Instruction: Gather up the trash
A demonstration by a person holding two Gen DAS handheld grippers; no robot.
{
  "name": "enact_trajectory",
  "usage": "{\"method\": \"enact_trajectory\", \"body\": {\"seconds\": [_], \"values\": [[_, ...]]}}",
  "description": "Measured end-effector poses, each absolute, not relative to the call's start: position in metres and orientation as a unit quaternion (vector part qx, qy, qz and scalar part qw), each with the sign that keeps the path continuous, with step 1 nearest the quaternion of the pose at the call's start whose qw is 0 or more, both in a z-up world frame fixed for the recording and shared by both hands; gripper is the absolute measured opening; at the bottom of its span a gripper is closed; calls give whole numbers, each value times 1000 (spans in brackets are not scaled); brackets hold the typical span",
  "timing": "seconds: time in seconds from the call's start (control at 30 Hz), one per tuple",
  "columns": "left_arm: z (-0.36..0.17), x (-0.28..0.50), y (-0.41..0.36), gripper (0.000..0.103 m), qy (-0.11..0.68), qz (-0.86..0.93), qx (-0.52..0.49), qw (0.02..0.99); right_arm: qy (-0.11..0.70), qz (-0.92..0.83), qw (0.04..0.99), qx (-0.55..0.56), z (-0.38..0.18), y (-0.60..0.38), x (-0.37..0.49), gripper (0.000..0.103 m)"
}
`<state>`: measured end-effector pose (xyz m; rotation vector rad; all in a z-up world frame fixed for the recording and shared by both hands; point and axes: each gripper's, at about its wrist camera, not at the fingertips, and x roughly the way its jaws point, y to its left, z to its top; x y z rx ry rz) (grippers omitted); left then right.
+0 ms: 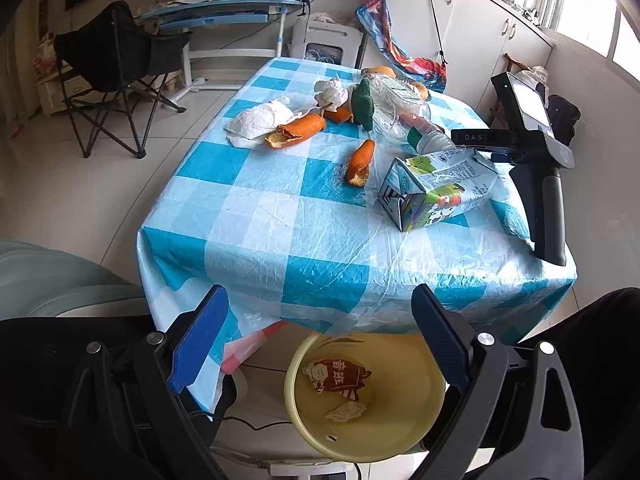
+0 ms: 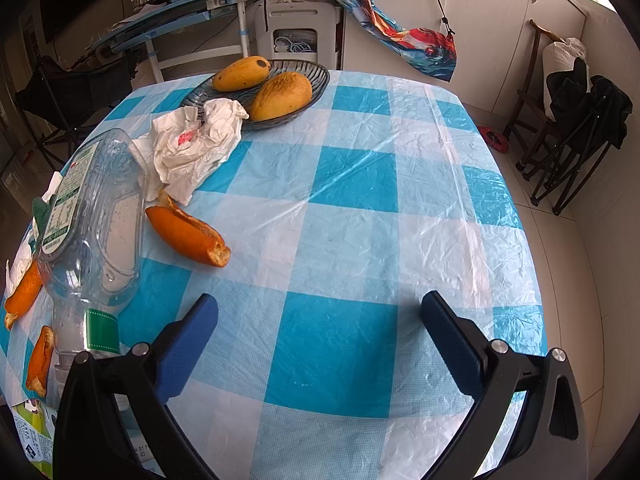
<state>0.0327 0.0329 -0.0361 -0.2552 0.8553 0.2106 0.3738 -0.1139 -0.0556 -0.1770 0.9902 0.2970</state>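
Observation:
My left gripper (image 1: 320, 340) is open and empty, held over the yellow bin (image 1: 424, 432) below the table's near edge. The bin holds a red wrapper (image 1: 340, 374) and a crumpled scrap (image 1: 347, 410). On the blue checked table (image 1: 280, 224) lie a juice carton (image 1: 436, 190), orange peels (image 1: 360, 162) (image 1: 298, 130), white tissues (image 1: 260, 120) and a clear plastic bottle (image 1: 404, 116). My right gripper (image 2: 320, 344) is open and empty above the table, to the right of the bottle (image 2: 96, 220), an orange peel (image 2: 188, 236) and crumpled paper (image 2: 196, 144).
A dark plate (image 2: 316, 80) holds two mangoes (image 2: 280, 96) at the table's far side. The right gripper's handle (image 1: 540, 200) stands over the table's right edge. A folding chair (image 1: 116, 72) and a desk (image 1: 224, 12) stand behind. A power strip (image 1: 304, 470) lies beside the bin.

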Motion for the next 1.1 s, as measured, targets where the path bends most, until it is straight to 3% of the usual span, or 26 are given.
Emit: {"method": "enact_trajectory", "body": {"seconds": [1.1], "values": [[-20, 38, 62, 91, 356, 177, -130, 908, 473, 141, 866, -85, -56, -113, 374, 97]]}}
